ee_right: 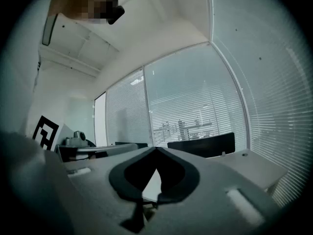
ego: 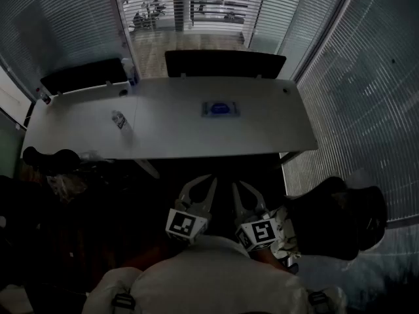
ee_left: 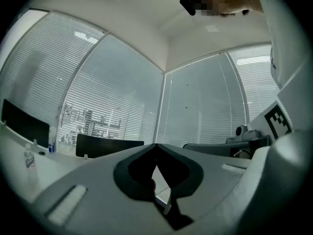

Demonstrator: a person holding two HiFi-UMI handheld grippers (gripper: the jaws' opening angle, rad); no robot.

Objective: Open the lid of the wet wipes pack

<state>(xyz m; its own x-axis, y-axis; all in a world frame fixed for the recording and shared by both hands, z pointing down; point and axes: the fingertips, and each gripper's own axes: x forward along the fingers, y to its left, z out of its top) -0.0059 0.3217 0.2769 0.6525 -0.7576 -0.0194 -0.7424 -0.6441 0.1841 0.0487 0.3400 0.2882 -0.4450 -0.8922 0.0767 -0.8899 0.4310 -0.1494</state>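
Observation:
The wet wipes pack [ego: 221, 108], a flat pale packet with a blue lid, lies on the white table [ego: 262, 129], right of the middle. Both grippers are held low, close to the person's body and well short of the table's near edge. My left gripper [ego: 208, 177] is shut with nothing in it. In the left gripper view, the left gripper [ee_left: 156, 145] has its jaws meeting at the tips. My right gripper [ego: 237, 184] is also shut and empty. Its jaws likewise meet at the tips of the right gripper [ee_right: 156, 149] in the right gripper view. Both point level toward the table.
A small clear bottle [ego: 118, 120] stands on the table's left part, and another bottle [ego: 129, 70] at the far left edge. Black chairs [ego: 224, 63] stand behind the table. A dark chair [ego: 334, 218] is at my right, and bags [ego: 59, 169] at my left. Glass walls with blinds surround the room.

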